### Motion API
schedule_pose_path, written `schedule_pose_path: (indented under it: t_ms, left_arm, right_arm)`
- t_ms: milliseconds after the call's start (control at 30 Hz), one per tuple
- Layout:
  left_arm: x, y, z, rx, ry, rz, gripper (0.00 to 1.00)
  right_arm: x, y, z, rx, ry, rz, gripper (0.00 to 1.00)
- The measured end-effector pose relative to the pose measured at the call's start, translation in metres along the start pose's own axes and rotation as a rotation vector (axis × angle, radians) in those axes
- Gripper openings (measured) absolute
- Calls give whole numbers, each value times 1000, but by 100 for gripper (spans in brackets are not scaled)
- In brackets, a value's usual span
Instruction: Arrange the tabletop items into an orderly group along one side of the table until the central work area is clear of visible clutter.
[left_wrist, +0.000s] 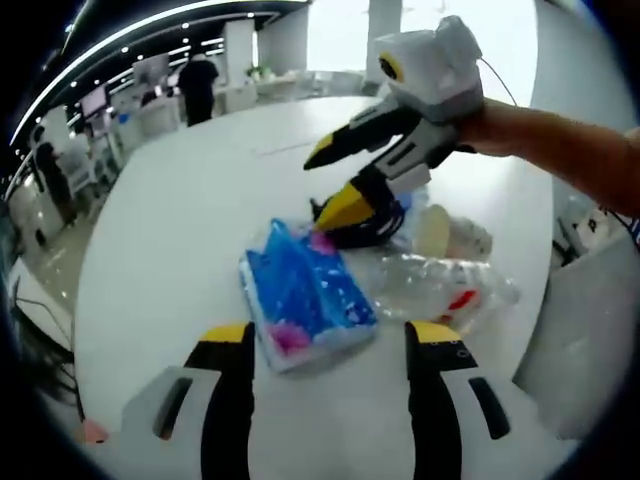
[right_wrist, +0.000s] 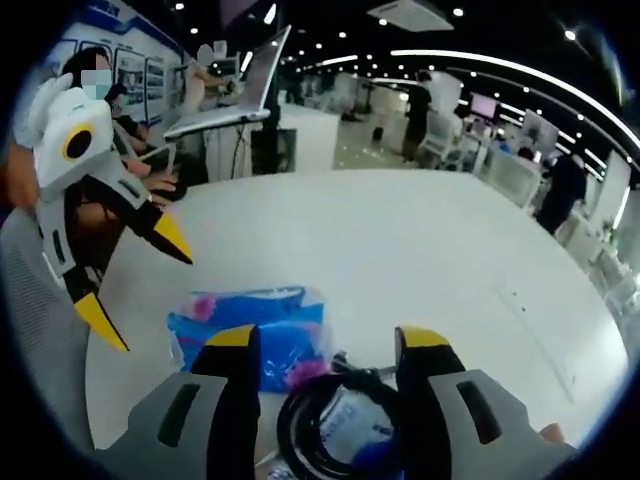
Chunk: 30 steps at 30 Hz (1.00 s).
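Tissue pack (left_wrist: 305, 300) — before left hand-held gripper (left_wrist: 330, 335)

Open-plan office all round the surface. An open laptop (right_wrist: 232, 85) sits raised on a stand beyond the far edge, a seated person (right_wrist: 118, 125) beside it. A dark-clothed person (left_wrist: 197, 88) stands among white desks (left_wrist: 160, 115). Bright strip lights (right_wrist: 520, 70) curve overhead, and a wall monitor (right_wrist: 483, 105) glows.

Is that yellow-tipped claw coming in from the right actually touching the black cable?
Cannot tell. In the left gripper view the right gripper has its lower tip over the black cable coil, hiding any gap; the right gripper view shows the coil between open jaws.
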<state>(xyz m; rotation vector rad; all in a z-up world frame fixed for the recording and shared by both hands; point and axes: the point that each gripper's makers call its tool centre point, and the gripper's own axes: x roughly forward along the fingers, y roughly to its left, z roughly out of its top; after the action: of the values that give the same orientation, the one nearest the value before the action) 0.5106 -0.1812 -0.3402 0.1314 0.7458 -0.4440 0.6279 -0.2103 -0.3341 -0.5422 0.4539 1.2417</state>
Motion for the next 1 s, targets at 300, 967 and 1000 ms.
schedule_pose_path:
  t_ms: [300,967,1000]
  left_arm:
    - [4,0,-3,-7,8,-9,57]
    - [12,-2,-11,-14,33,-32,55]
    - [13,-2,-11,-15,33,-32,55]
  right_arm:
    - [16,9,-7,-4,12,44,43]
    - [37,12,-10,-15,18,84,30]
    - [37,12,-10,-16,19,85,29]
